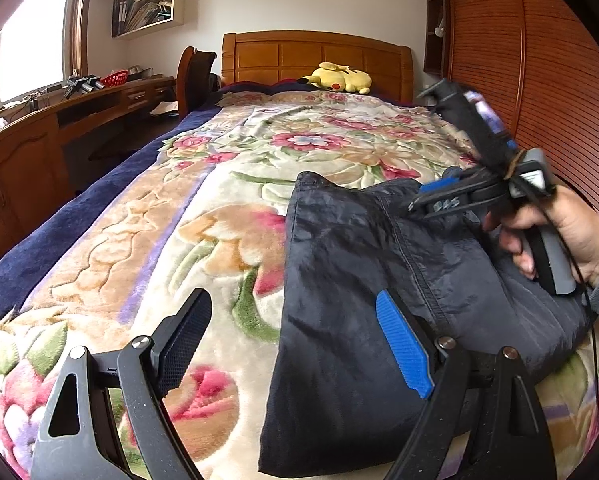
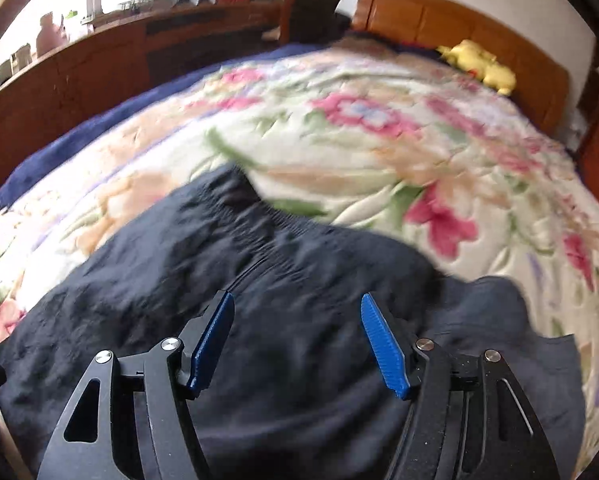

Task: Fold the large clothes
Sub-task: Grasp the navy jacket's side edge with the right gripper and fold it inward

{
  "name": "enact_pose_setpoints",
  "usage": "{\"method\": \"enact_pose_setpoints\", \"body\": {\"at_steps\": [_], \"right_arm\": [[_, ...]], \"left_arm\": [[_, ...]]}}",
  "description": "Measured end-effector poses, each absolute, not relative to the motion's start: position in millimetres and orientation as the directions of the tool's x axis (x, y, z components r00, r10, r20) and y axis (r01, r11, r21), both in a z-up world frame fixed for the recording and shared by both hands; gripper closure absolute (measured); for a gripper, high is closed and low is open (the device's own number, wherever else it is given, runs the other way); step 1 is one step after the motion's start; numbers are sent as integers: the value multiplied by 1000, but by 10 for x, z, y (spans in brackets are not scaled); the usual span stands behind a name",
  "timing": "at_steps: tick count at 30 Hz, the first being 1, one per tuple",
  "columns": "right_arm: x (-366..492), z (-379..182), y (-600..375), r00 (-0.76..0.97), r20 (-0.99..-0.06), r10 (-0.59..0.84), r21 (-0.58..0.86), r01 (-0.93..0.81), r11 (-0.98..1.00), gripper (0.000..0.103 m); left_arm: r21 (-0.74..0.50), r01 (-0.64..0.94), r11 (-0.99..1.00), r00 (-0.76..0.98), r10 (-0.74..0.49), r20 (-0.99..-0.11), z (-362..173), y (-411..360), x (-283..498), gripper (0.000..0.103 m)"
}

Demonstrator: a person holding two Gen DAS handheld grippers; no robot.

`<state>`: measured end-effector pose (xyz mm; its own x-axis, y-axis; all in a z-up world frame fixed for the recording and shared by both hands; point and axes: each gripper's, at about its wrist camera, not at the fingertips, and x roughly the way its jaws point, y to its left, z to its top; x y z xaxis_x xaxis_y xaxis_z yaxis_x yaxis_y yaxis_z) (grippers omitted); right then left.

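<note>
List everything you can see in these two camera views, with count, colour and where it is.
garment: one, dark navy, folded on the near part of the bed
blanket: one, cream floral, covering the bed
plush toy: one, yellow, by the headboard
headboard: one, brown wood, far end of the bed
basket: one, red, on the desk at left
wall shelf: one, white, above the desk
left gripper: open, over the garment's left edge
right gripper: open, above the garment

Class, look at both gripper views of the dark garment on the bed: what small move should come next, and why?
Probably lower the right gripper and close it on the dark garment. Its jaws are open, gripping nothing, directly over the cloth, which lies bunched and unevenly folded on the floral blanket. The left gripper is also open, straddling the garment's left edge.
</note>
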<state>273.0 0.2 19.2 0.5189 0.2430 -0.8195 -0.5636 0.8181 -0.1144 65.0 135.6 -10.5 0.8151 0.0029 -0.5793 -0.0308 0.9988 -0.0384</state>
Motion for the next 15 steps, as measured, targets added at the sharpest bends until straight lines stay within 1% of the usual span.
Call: {"method": "enact_pose_setpoints", "body": {"at_steps": [2, 4, 5, 6, 8, 9, 11, 13, 15], "right_arm": [[2862, 101, 78, 469, -851, 235, -83, -563, 822, 35], [3038, 70, 152, 440, -860, 257, -46, -570, 821, 41], [3066, 57, 189, 418, -864, 280, -18, -581, 814, 53], [3107, 59, 225, 402, -867, 296, 1, -591, 807, 67], [3141, 37, 293, 390, -867, 310, 11, -607, 795, 82], [3142, 20, 369, 404, -867, 292, -20, -614, 789, 85], [3139, -17, 389, 413, -864, 288, -36, -621, 783, 90], [3097, 27, 414, 427, -851, 307, -27, -619, 785, 96], [3065, 108, 464, 470, -815, 338, -33, -621, 783, 99]], "left_arm": [[-37, -30, 999, 815, 3, -580, -104, 1369, 641, 18], [-39, -31, 999, 815, 3, -579, -100, 1389, 638, 18], [-41, -33, 999, 816, 4, -578, -97, 1402, 635, 18], [-44, -37, 998, 817, 5, -577, -94, 1424, 632, 18], [-48, -42, 998, 817, 7, -576, -94, 1457, 635, 18], [-50, -45, 998, 817, 8, -577, -94, 1475, 635, 18], [-53, -50, 997, 817, 10, -577, -96, 1506, 638, 18], [-55, -55, 997, 818, 14, -575, -91, 1526, 632, 18], [-55, -58, 997, 820, 16, -572, -85, 1541, 625, 18]]}}
